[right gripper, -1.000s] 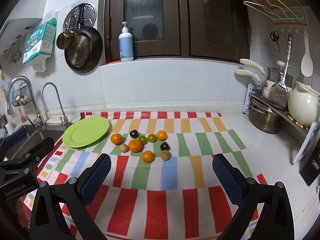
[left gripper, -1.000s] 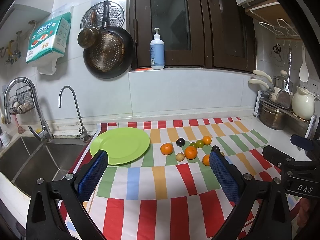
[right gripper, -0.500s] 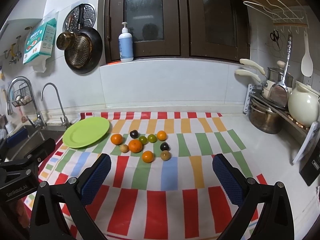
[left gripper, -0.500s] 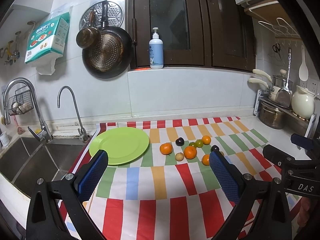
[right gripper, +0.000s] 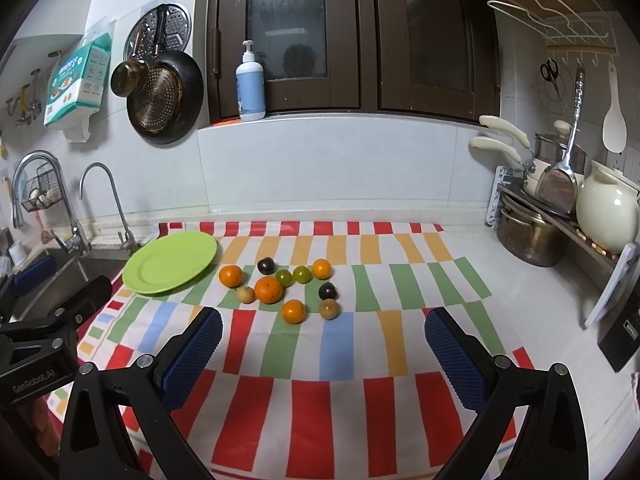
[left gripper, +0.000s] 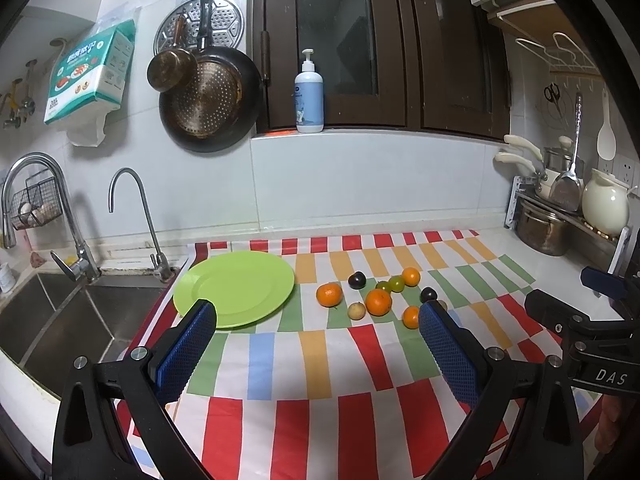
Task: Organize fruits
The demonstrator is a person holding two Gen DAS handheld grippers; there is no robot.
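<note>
A white kitchen counter runs under dark wooden cabinets, most of it covered by a cloth of red, orange, green and blue stripes. At the counter's left end sits a steel sink with two curved taps; a perforated pan and a steamer rack hang on the tiled wall above, and a pump bottle stands on the ledge. At the right end a rack holds pots and a cream jug. A lime-green plate lies bare on the cloth's back left corner, beside the sink. Just right of it, near the middle of the cloth, the fruits sit in a loose cluster: four oranges, two dark plums, two green ones touching each other and two small brownish ones. The left gripper hangs above the cloth's front edge with its blue pads wide apart and nothing between them; the plate is ahead of its left pad, the cluster ahead toward its right pad. The right gripper is likewise spread and empty, with the fruits ahead between its fingers, well apart from them.
</note>
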